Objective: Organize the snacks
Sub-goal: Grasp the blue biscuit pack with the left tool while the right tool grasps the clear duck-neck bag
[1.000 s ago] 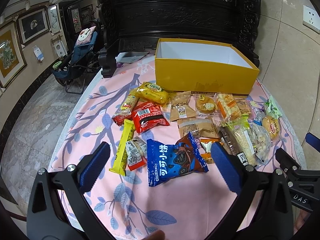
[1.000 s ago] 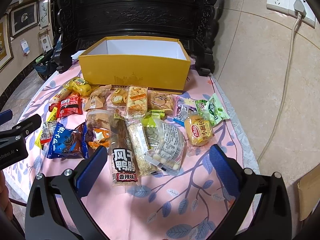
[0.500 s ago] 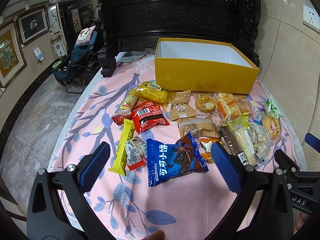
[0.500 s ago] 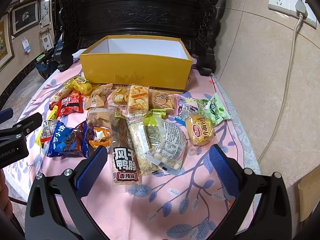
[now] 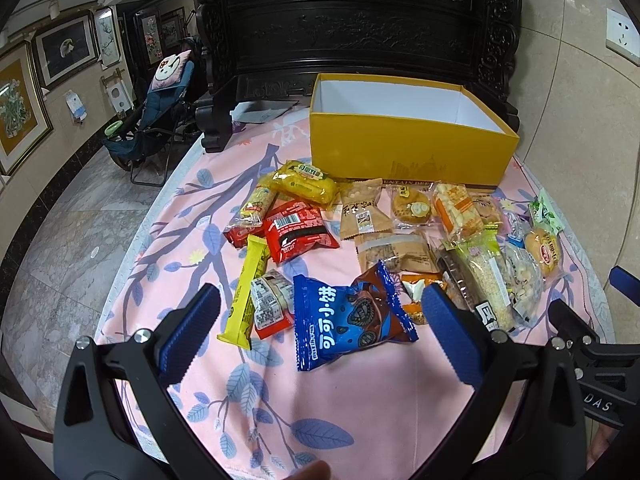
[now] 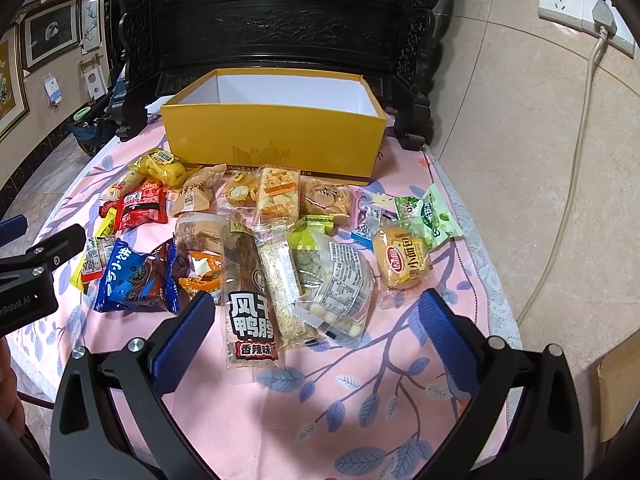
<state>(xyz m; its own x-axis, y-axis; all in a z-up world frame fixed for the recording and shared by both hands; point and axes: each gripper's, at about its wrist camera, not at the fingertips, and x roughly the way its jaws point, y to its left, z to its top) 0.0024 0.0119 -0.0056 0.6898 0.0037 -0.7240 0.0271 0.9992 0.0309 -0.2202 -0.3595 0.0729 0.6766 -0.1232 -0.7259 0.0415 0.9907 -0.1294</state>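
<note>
Several wrapped snacks lie spread on a pink leaf-print tablecloth (image 5: 340,400) in front of an empty yellow box (image 5: 404,152), which also shows in the right wrist view (image 6: 272,148). My left gripper (image 5: 320,320) is open and empty, hovering over a blue cookie packet (image 5: 348,320). My right gripper (image 6: 316,320) is open and empty, just above a long duck-neck packet (image 6: 250,300) and a clear nut pouch (image 6: 340,288). A small bread bun packet (image 6: 402,260) lies at the right.
A dark carved wooden screen (image 5: 360,32) stands behind the box. A tiled wall with a socket and cord (image 6: 576,160) is at the right. The table edge drops to a marble floor (image 5: 60,240) at the left. A cardboard box (image 6: 618,392) sits low right.
Both grippers have edged slightly forward and down toward the snacks. Both stay open. No snack has moved.
</note>
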